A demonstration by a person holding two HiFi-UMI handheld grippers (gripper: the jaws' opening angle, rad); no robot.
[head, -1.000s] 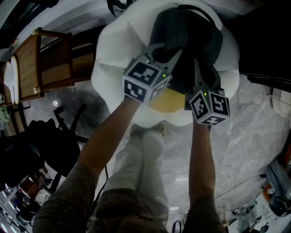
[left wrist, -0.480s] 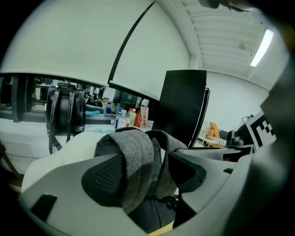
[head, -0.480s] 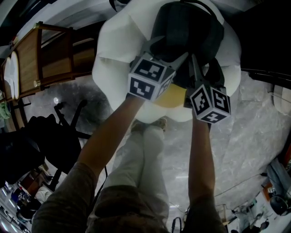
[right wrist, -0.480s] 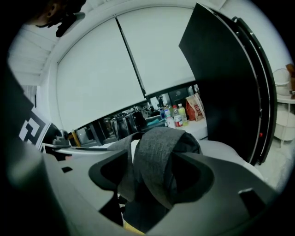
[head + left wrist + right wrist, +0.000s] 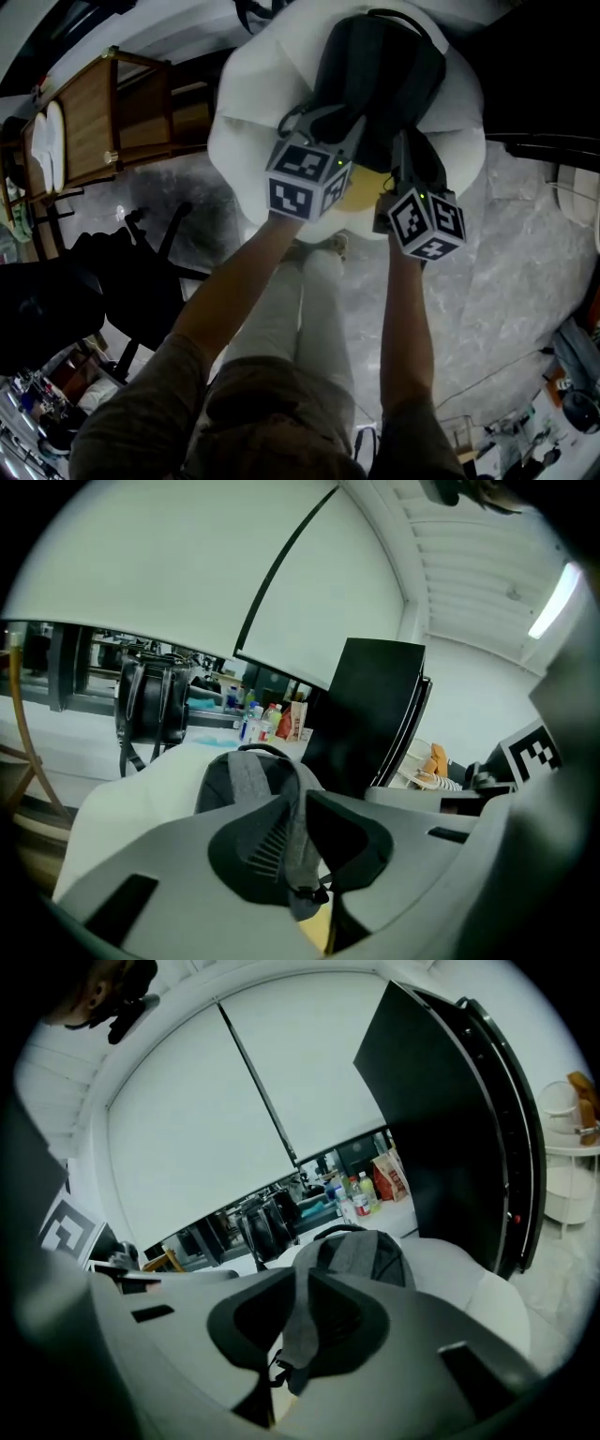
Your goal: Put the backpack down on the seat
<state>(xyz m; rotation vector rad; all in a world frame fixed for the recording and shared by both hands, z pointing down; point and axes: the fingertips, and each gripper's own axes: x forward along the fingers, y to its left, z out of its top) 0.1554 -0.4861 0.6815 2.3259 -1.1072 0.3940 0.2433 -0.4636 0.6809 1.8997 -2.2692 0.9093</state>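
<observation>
A dark grey backpack (image 5: 380,66) rests on the white petal-shaped seat (image 5: 253,122), upright against its back. My left gripper (image 5: 323,120) is at the pack's near left side and my right gripper (image 5: 412,155) at its near right side. In the left gripper view a grey shoulder strap (image 5: 298,855) runs between the jaws of the left gripper (image 5: 295,836), which have just been closing on it. The right gripper view shows the other strap (image 5: 298,1330) between the jaws of the right gripper (image 5: 300,1326), which have also just been closing. The pads press each strap.
A yellow cushion (image 5: 361,192) lies on the seat under the grippers. A wooden chair (image 5: 94,122) and a black office chair (image 5: 122,281) stand at the left. A black panel (image 5: 375,705) rises behind the seat, and a counter with bottles (image 5: 267,722) and a black bag (image 5: 150,700) lies beyond.
Both grippers spread their jaws wide half a second ago and have narrowed again onto the straps. Both hands drew slightly back and up. The backpack stays on the seat.
</observation>
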